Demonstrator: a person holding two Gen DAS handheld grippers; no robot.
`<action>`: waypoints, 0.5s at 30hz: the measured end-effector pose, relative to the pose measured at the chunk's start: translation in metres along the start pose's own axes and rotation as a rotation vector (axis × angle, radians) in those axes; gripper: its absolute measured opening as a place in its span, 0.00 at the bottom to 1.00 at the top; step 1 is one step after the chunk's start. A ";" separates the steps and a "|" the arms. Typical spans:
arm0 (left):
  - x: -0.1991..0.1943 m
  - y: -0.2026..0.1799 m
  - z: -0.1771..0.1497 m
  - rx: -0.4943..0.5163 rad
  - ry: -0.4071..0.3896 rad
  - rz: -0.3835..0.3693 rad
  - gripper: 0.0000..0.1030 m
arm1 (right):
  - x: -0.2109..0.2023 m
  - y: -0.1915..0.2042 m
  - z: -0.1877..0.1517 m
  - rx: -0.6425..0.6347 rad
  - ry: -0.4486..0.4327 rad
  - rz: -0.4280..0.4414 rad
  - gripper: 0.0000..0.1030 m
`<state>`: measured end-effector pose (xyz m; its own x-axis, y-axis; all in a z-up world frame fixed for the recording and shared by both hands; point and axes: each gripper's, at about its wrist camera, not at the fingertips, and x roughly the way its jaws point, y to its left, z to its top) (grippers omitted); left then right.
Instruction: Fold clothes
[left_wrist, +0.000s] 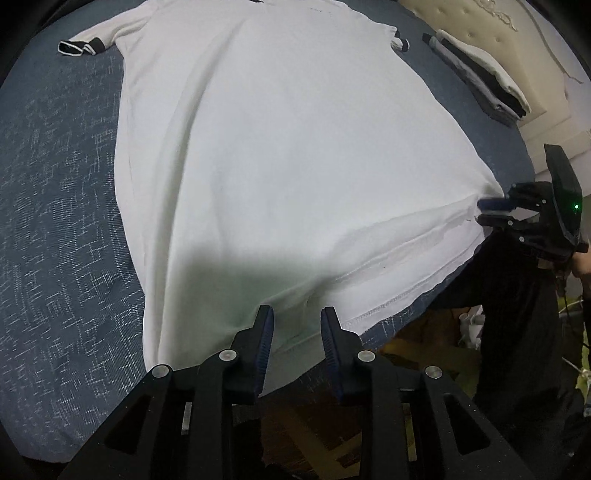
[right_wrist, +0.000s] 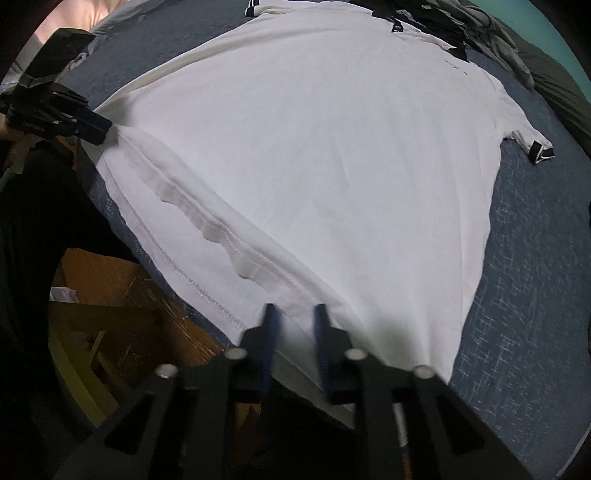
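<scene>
A white T-shirt (left_wrist: 280, 147) with black-trimmed sleeves lies spread flat on the blue bed cover (left_wrist: 62, 206), collar at the far end. My left gripper (left_wrist: 297, 321) is at the near hem, left corner, shut on the cloth bunched between its blue pads. In the right wrist view the left gripper (right_wrist: 98, 125) pinches that corner, and creases run toward it. My right gripper (right_wrist: 293, 321) holds the hem's other corner (right_wrist: 229, 240). The left wrist view shows the right gripper (left_wrist: 489, 212) with the shirt (right_wrist: 332, 147) corner drawn into it. The hem hangs taut between both grippers.
A stack of folded clothes (left_wrist: 480, 70) lies at the far right of the bed by the padded headboard (left_wrist: 491, 22). Dark crumpled garments (right_wrist: 491, 33) lie beyond the collar. The bed edge runs just below the hem, with wooden floor (right_wrist: 122, 284) beneath. A person's dark clothing (left_wrist: 517, 332) is close by.
</scene>
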<state>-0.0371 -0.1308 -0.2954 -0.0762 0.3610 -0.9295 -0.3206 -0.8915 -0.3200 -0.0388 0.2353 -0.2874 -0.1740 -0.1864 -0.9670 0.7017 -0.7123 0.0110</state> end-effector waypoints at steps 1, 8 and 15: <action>-0.001 0.001 0.000 0.003 0.001 0.000 0.16 | -0.002 -0.002 -0.001 0.002 -0.005 0.004 0.05; -0.012 0.008 0.000 0.018 -0.015 -0.005 0.03 | -0.018 -0.016 -0.005 0.017 -0.049 0.015 0.00; -0.022 0.011 0.000 0.020 -0.035 -0.003 0.03 | -0.021 -0.022 -0.010 0.014 -0.039 0.009 0.06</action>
<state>-0.0391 -0.1480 -0.2786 -0.1081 0.3732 -0.9214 -0.3393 -0.8851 -0.3186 -0.0440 0.2615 -0.2698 -0.1945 -0.2184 -0.9563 0.6940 -0.7196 0.0232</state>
